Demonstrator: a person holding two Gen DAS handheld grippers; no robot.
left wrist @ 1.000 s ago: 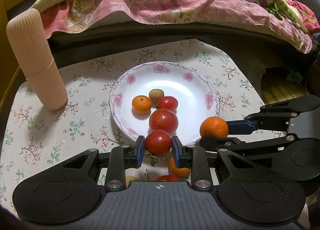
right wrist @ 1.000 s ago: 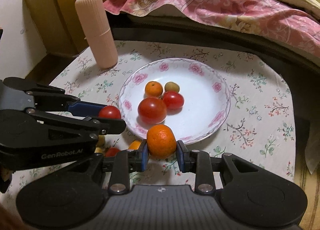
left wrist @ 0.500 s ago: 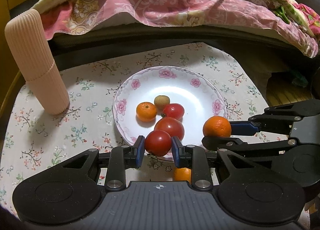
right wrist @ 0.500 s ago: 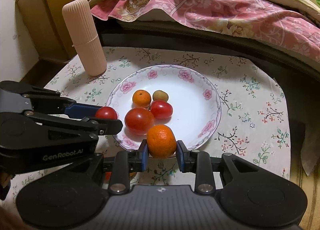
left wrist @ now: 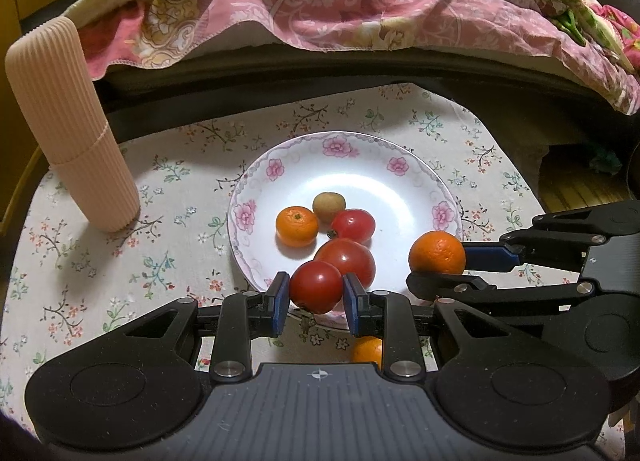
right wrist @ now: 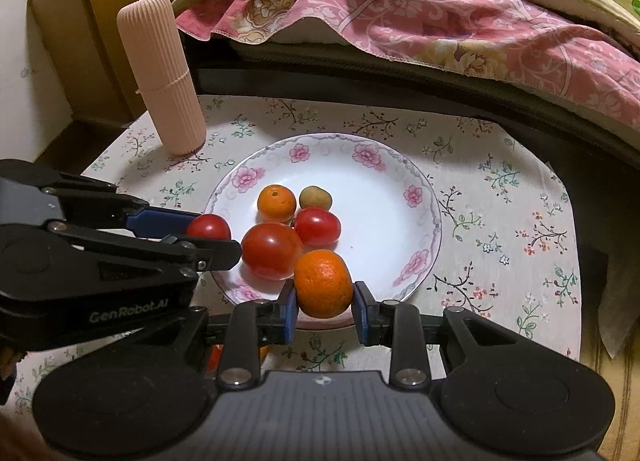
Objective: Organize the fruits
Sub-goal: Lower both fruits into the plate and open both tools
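A floral tablecloth covers the table, and a pink quilt hangs over the bed far ahead of both grippers. A ribbed pink cylinder stands upright ahead and to the left of the left gripper. The flowered plate lies just ahead of both grippers. On it are a big tomato, a smaller tomato, a mandarin and a small brownish fruit. The left gripper is clenched on a red tomato, at the near rim of the plate. The right gripper grasps an orange between its blue pads, also at the near rim. Another orange fruit lies on the cloth under the left gripper.
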